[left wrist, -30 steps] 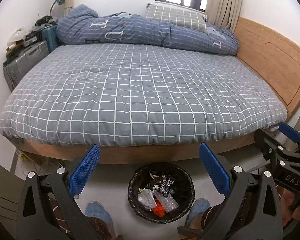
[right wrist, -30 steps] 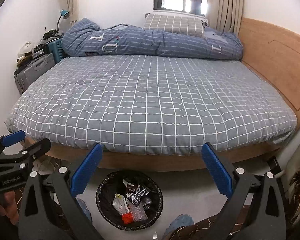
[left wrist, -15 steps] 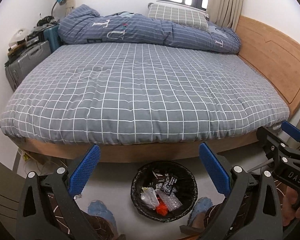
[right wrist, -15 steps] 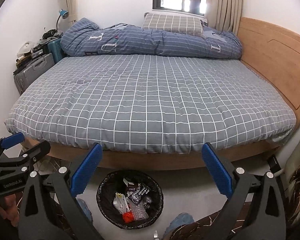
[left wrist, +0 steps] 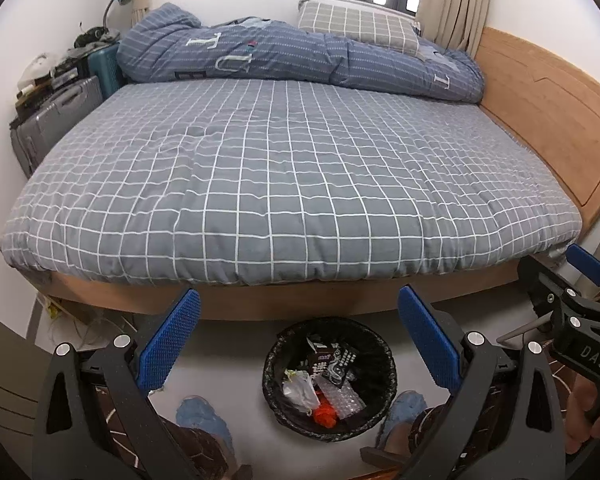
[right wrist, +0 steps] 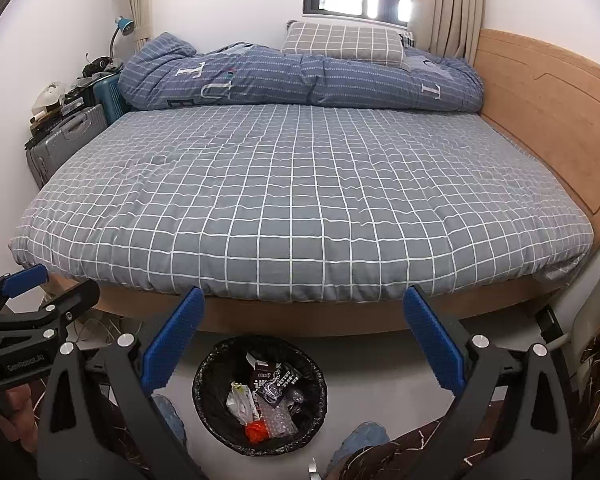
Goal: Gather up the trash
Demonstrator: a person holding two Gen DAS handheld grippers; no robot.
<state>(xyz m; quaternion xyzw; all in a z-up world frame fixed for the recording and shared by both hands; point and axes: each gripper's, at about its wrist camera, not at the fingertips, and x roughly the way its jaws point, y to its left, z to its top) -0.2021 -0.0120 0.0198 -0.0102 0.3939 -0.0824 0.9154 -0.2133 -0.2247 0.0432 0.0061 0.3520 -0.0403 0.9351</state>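
Trash (left wrist: 324, 394) lies inside a round black-lined bin (left wrist: 274, 354) on the floor just in front of the bed (left wrist: 292, 184), seen from the left wrist view: a dark packet with white characters too small to read, a white crumpled wrapper, a piece of bubble wrap and something orange-red. The bin sits below and between the blue pads of the left claw (left wrist: 298, 338), whose jaws are spread wide and hold nothing. At the right edge the right claw (left wrist: 572, 276) juts in, its black body printed "DAS", the rest of the word cut off; a hand behind it is only partly seen. Beyond the bin, at the far side of the bed, a blue duvet (left wrist: 300, 56) carries large pale letters, "T" and "U" readable. In the right wrist view the bin (right wrist: 204, 376) stands left of centre, under the left pad of the right claw (right wrist: 304, 334), which is likewise spread and empty; the trash (right wrist: 266, 404) shows the same packet, writing illegible. Left of the bin, the left claw (right wrist: 48, 288) enters, bearing small lettering that I cannot read with certainty. Blue shoe tips either side of the bin are cut off by the frame.
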